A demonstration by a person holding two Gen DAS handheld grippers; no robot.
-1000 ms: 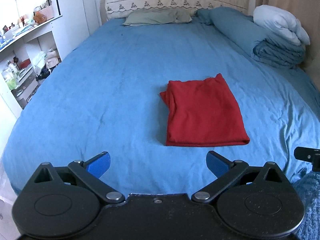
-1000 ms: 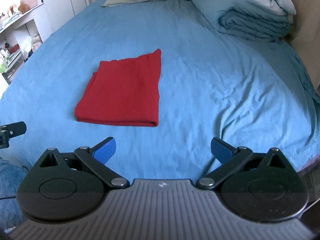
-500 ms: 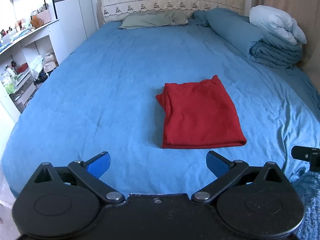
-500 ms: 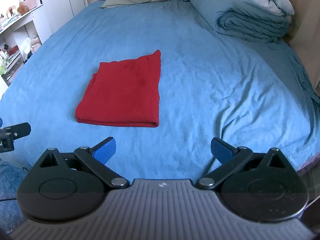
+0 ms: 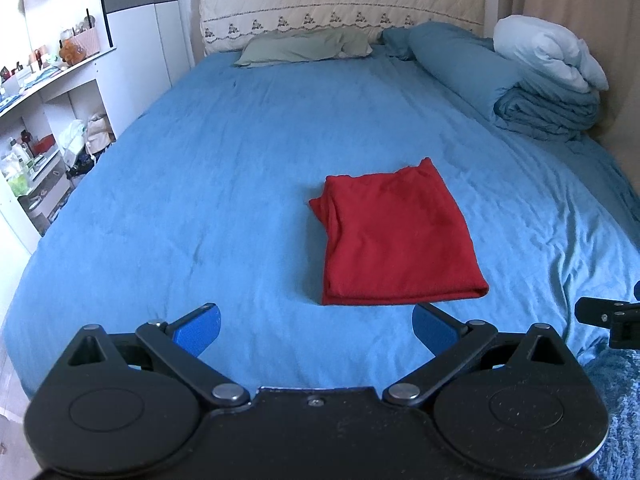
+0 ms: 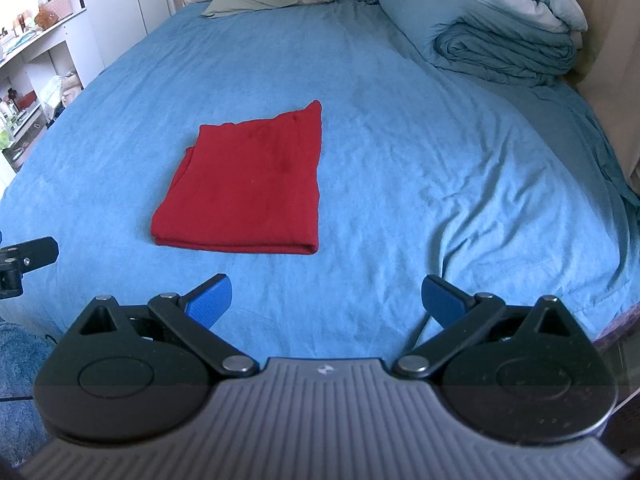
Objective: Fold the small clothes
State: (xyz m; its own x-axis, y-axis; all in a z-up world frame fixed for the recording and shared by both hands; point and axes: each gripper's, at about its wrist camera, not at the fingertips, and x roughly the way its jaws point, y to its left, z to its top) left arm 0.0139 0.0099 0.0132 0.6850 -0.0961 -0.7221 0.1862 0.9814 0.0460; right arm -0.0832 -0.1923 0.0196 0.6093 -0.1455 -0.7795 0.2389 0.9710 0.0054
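A red garment (image 5: 396,236) lies folded into a flat rectangle on the blue bed sheet (image 5: 208,184), its folded edge toward me. It also shows in the right wrist view (image 6: 248,184). My left gripper (image 5: 316,328) is open and empty, held back near the foot of the bed, just short of the garment's near edge. My right gripper (image 6: 326,300) is open and empty, also near the foot of the bed, to the right of the garment. Each gripper's tip shows at the edge of the other's view.
A green pillow (image 5: 304,46) lies at the headboard. Rolled blue and white duvets (image 5: 536,80) are stacked at the far right. White shelves with clutter (image 5: 44,128) stand left of the bed. A blue rug (image 5: 620,400) lies on the floor.
Both grippers have drawn back a little from the bed and tilted up, so the garment sits slightly farther away. The garment itself has not moved. Both jaws stayed open.
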